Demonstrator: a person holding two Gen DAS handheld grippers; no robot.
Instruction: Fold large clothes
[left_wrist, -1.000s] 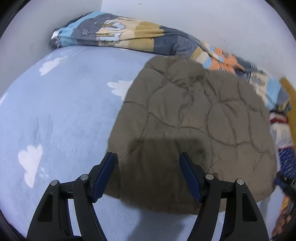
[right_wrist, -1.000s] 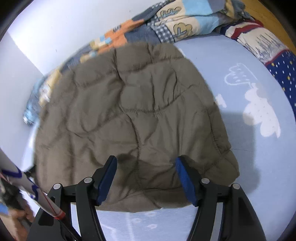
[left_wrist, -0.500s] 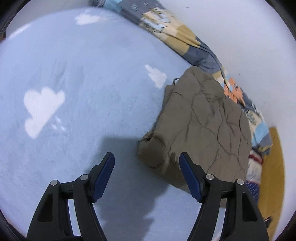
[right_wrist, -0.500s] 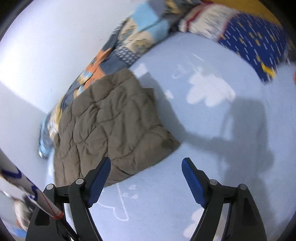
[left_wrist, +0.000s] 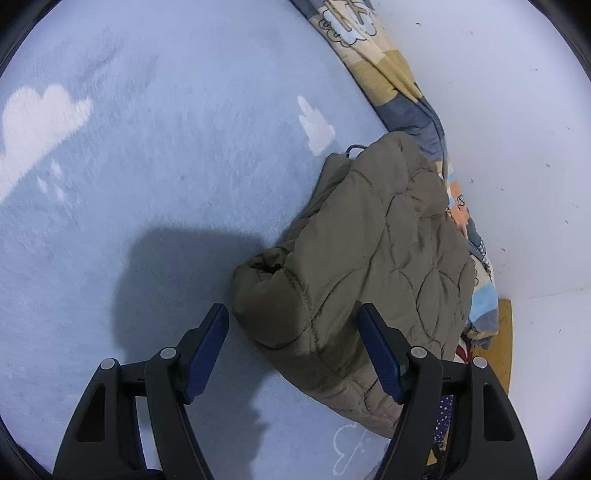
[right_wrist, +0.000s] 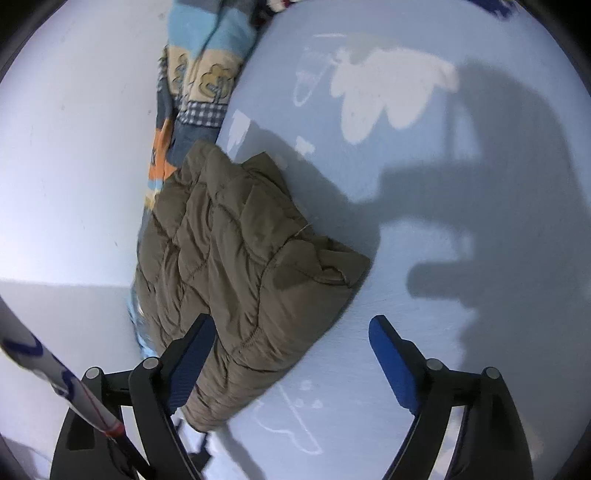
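jacket: olive quilted puffer jacket (left_wrist: 373, 251), already folded into a thick bundle, lies on the blue cloud-print bed sheet (left_wrist: 166, 155); far edge touches the patchwork blanket (left_wrist: 384, 62) along the wall; centre-right of the left wrist frame, centre-left of the right wrist frame
left hand-held gripper (left_wrist: 291, 350): released, nothing clamped; near corner of the bundle sits between the jaws, pads don't look to be pressing
right hand-held gripper (right_wrist: 291, 358): released, jaws have just been opening wide; lower edge of jacket crosses the gap by the left pad, no grip seen
step (judged): both hands lining up on the near edge for another fold or a tidy-up of the bundle
how to do it well: take both near corners together, pinch all layers, not just the top shell; puffy fill probably springs back, so lift low, carry the edge over evenly, press flat before letting go
watch: open sleeve/cuff end (left_wrist: 264, 267) at frame centre of left view could flop out; keep clear of the blanket
unclear: whether any pad touches the fabric
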